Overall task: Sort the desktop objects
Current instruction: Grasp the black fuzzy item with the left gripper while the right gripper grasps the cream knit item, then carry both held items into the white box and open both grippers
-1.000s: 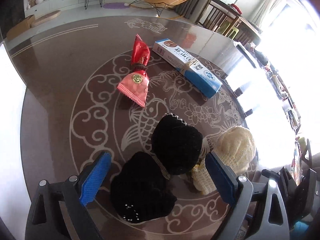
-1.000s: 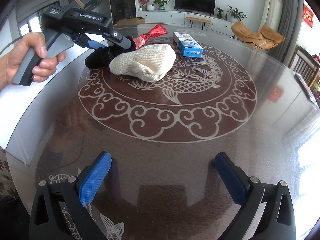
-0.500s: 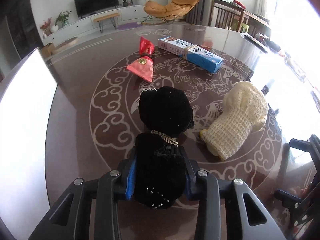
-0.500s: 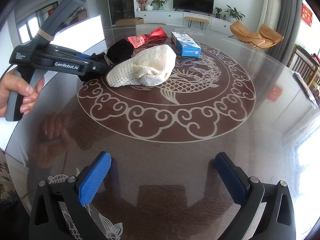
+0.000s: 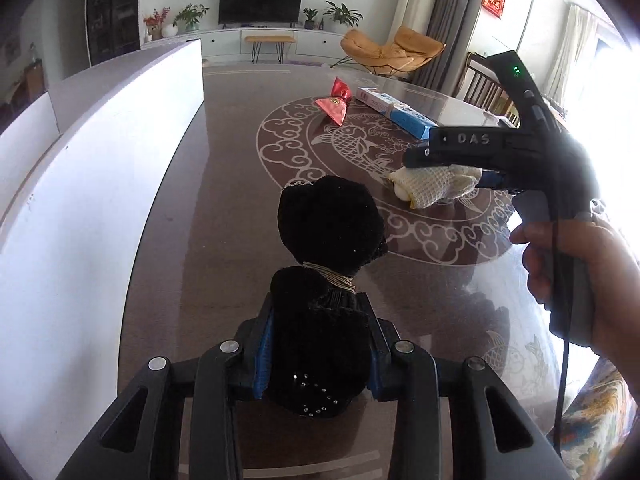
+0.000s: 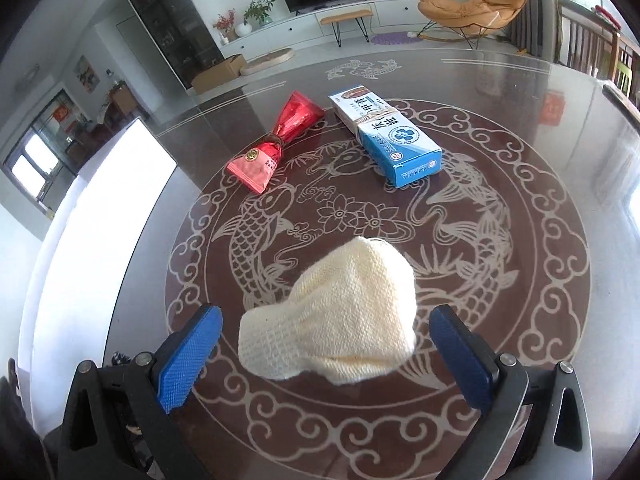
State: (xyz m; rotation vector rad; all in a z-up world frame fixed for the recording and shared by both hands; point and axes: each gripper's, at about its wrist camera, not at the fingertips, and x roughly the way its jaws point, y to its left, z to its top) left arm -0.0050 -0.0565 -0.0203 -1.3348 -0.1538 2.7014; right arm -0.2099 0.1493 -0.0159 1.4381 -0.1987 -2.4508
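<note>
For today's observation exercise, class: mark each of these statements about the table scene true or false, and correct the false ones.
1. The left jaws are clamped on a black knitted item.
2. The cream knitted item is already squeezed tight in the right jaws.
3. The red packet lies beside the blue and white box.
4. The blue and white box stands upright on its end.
1. True. The left gripper is shut on the black knitted item.
2. False. The cream knitted item lies on the table between the jaws of the right gripper, which are closing but not yet touching it.
3. True. The red packet lies next to the blue and white box.
4. False. The box lies flat on its long side.
</note>
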